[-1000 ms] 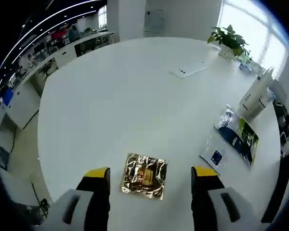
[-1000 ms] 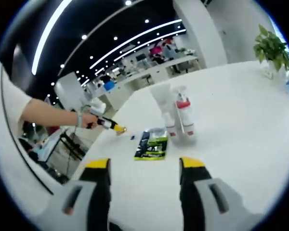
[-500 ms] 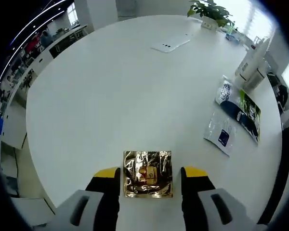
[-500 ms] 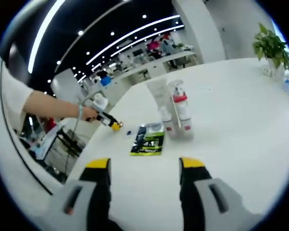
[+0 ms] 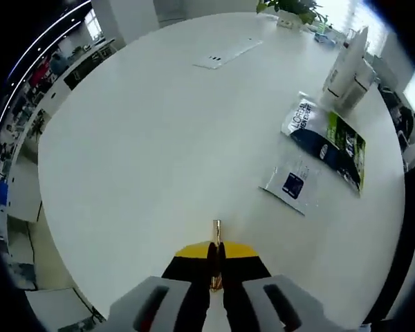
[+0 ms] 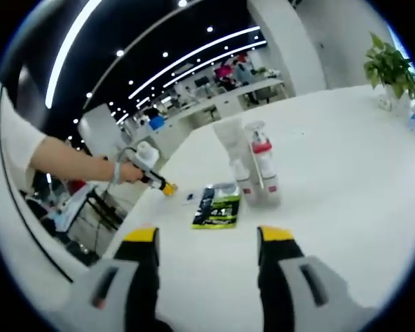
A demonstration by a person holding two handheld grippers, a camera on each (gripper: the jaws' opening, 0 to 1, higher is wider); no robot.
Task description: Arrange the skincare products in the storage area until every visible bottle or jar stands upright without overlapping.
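White round table (image 5: 145, 138) under office ceiling lights. At 6 o'clock in the left gripper view, the left gripper (image 5: 215, 257) is pinched tight on the gold sachet (image 5: 216, 235), seen edge-on, lifted off the table. At 2 o'clock lie a clear sachet (image 5: 291, 185) and a dark green pouch (image 5: 330, 139), with white bottles (image 5: 346, 66) beyond. In the right gripper view, the right gripper (image 6: 206, 238) stands wide apart, empty; at 12 o'clock the pouch (image 6: 218, 207) lies beside upright bottles (image 6: 252, 166).
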